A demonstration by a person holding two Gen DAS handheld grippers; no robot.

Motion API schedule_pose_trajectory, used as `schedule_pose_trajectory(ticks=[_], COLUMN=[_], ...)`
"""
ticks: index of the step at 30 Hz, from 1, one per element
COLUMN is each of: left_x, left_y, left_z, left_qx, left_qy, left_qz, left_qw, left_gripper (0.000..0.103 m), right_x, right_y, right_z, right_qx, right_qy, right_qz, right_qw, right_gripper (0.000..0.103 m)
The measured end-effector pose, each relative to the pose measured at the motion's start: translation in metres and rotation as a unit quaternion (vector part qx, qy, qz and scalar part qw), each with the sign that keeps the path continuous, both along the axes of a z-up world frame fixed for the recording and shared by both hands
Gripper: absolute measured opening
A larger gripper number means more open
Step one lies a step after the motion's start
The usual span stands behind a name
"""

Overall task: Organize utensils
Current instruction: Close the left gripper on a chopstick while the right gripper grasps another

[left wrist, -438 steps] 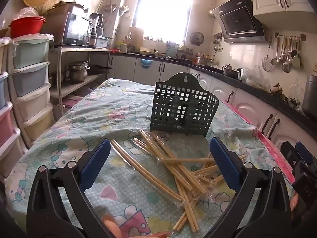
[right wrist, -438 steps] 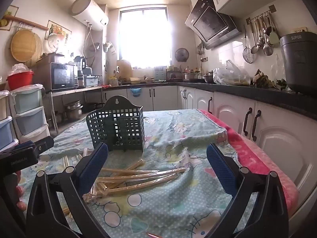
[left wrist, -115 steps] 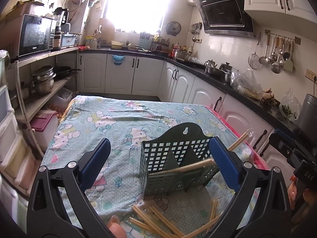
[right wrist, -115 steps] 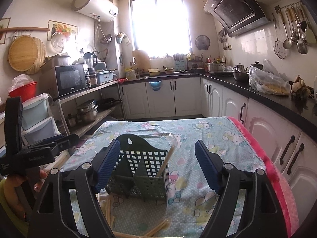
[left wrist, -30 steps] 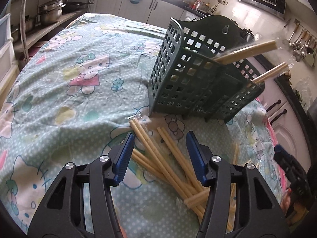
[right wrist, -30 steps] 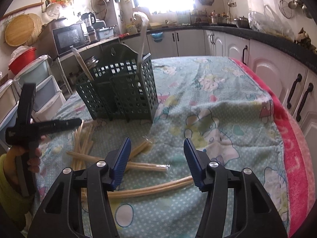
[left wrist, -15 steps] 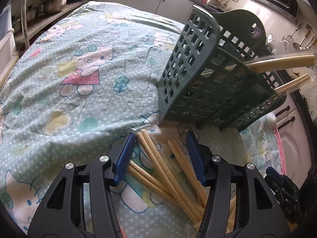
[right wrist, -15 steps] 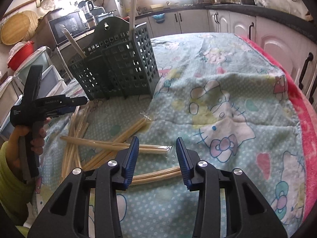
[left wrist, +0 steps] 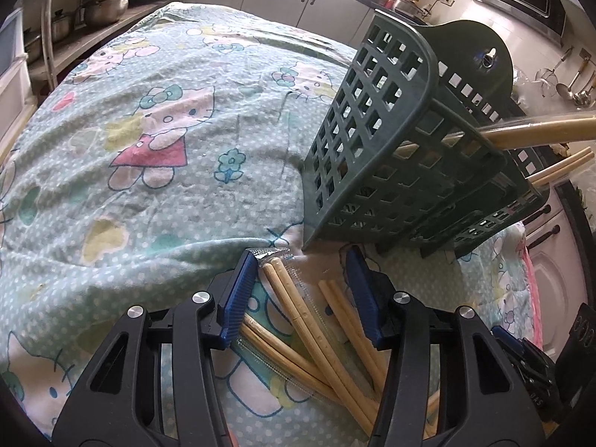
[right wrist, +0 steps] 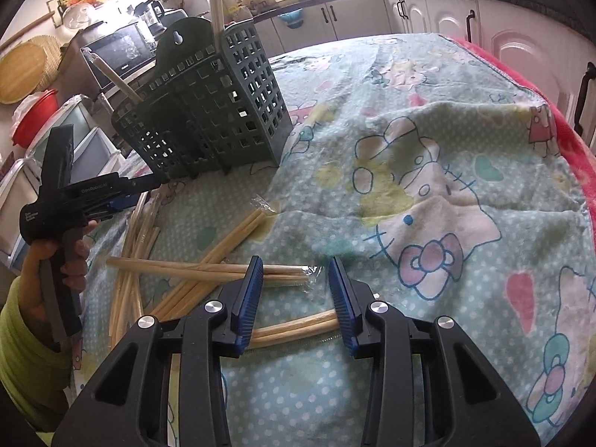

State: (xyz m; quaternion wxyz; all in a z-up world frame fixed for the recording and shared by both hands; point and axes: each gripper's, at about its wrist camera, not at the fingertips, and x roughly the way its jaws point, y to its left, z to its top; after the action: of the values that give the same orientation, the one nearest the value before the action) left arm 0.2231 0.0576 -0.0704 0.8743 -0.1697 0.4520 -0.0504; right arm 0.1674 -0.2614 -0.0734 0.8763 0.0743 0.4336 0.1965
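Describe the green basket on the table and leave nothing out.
The basket is dark green plastic with square-holed lattice walls, rounded corners and a taller back plate with a keyhole-shaped hanging hole. An inner wall splits it into compartments. It stands upright on short feet on the cartoon-cat tablecloth. Wrapped chopsticks stick out of its top, leaning on the rim, one pair in each of two compartments. More chopsticks lie loose on the cloth in front of it. Neither gripper touches it.

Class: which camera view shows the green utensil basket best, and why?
The right wrist view: the green utensil basket appears whole, with hanging tab and both wrapped chopstick pairs sticking out. The left wrist view shows it close, tilted by distortion, its far end crowded toward the edge.
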Motion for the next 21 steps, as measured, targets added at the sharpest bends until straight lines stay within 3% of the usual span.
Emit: schedule_pose_trajectory(ticks=[5, 7, 9, 12, 21], left_x=[0.003, 0.003, 0.004, 0.005, 0.004], left_y=[-0.001, -0.001, 0.002, 0.004, -0.002], left_z=[0.000, -0.001, -0.001, -0.002, 0.004], left_qx=[0.002, 0.006, 0.005, 0.003, 0.009], left_qy=[-0.001, 0.000, 0.002, 0.003, -0.004], left_qz=[0.001, 0.005, 0.010, 0.014, 0.005], left_qw=[1.0000, 1.0000, 0.9999, 0.9999, 0.9999], left_gripper=[0.041, 0.034, 0.026, 0.023, 0.009], right_x=[0.002, 0.002, 0.003, 0.003, -0.007], right_y=[0.000, 0.000, -0.003, -0.006, -0.008], right_z=[-0.001, -0.001, 0.000, 0.000, 0.018], right_qx=[0.007, 0.008, 0.009, 0.016, 0.026], right_qy=[0.003, 0.003, 0.003, 0.004, -0.038], right_qz=[0.005, 0.006, 0.001, -0.004, -0.005], right_qw=[1.000, 1.000, 1.000, 1.000, 0.999], right_gripper=[0.035, 0.029, 0.015, 0.007, 0.002])
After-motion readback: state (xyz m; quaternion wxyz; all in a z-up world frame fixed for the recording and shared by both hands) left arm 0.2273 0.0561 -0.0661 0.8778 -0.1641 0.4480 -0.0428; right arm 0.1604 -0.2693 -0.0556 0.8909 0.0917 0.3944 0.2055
